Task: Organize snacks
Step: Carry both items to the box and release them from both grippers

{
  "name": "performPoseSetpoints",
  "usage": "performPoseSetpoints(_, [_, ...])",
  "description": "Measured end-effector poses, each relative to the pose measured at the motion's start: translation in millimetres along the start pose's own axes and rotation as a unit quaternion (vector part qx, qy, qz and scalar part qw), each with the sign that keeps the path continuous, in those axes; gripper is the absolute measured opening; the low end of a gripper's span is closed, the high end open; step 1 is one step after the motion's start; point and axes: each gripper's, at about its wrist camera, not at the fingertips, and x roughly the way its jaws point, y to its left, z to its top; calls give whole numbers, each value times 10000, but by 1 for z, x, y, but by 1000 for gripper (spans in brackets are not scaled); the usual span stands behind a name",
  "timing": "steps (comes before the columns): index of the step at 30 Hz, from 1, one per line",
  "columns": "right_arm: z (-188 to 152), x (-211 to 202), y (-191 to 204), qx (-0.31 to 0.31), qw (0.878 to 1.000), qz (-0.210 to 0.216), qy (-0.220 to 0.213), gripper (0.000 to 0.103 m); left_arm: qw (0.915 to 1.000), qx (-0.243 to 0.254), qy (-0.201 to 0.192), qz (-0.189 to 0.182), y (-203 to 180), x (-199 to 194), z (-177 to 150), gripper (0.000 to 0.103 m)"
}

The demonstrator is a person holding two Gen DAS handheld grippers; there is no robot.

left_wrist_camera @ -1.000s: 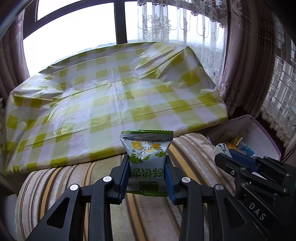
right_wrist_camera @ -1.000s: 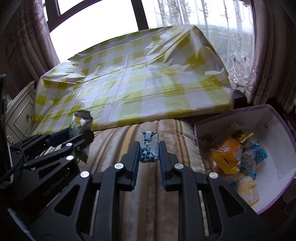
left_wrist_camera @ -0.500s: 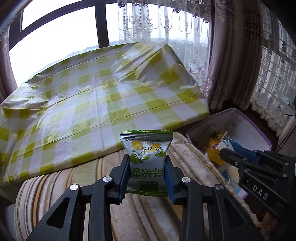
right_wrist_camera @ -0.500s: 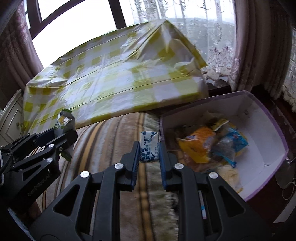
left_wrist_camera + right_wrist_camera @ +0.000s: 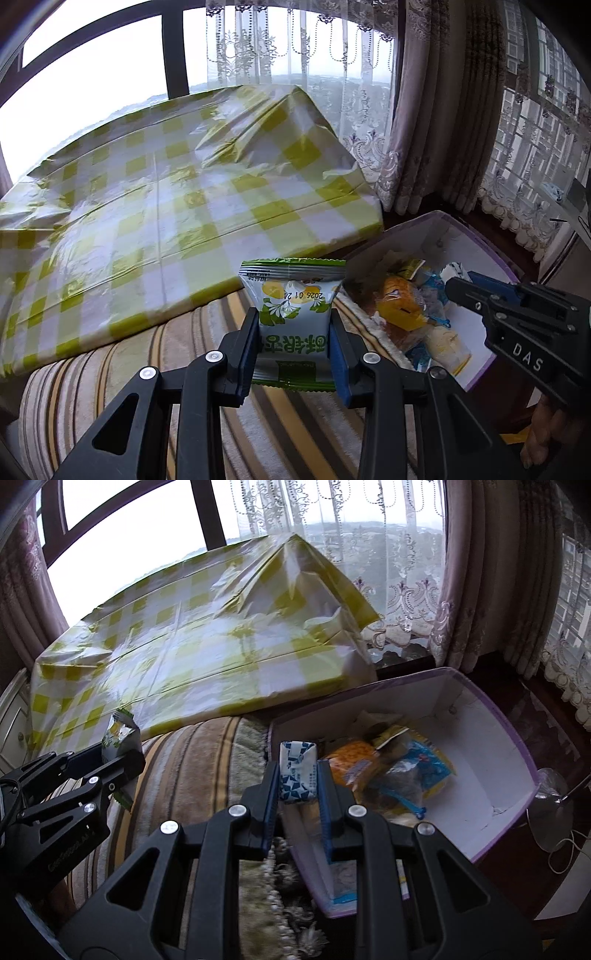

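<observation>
My left gripper [image 5: 293,325] is shut on a green and white snack packet [image 5: 291,295], held upright above the striped sofa cushion [image 5: 110,369]. My right gripper [image 5: 297,779] is shut on a small blue and white wrapped snack [image 5: 297,771], held over the near left rim of a white box with a purple edge [image 5: 480,760]. The box holds several wrapped snacks, among them an orange packet [image 5: 351,764] and a blue packet [image 5: 424,764]. The left wrist view shows the right gripper [image 5: 458,286] over the box [image 5: 476,254]. The right wrist view shows the left gripper [image 5: 125,753] with its green packet [image 5: 118,734] at the left.
A table under a yellow and white checked cloth [image 5: 177,192] stands behind the cushion. Curtains [image 5: 436,110] and a window [image 5: 92,74] are beyond it. A white cabinet [image 5: 13,720] is at the far left, and a lamp base with a cord [image 5: 550,808] lies right of the box.
Both grippers have moved right with their snacks still held. The box has come nearer and now lies under the right gripper's tips. The table has slid left in both views.
</observation>
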Motion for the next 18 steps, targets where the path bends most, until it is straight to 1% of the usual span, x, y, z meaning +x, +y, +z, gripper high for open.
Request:
performPoseSetpoints(5, [3,-3,-11,6,9999,-157,-33,23,9999,102,-4,-101,-9,1,4,36])
performPoseSetpoints(12, [7,-3,-27,42,9996,-268,-21,23,9994,227,17,-260,-21,5,10,36])
performPoseSetpoints(18, [13,-5,-46,68,9986,-524,-31,23,9983,379,4,-444,-36,10,18,36])
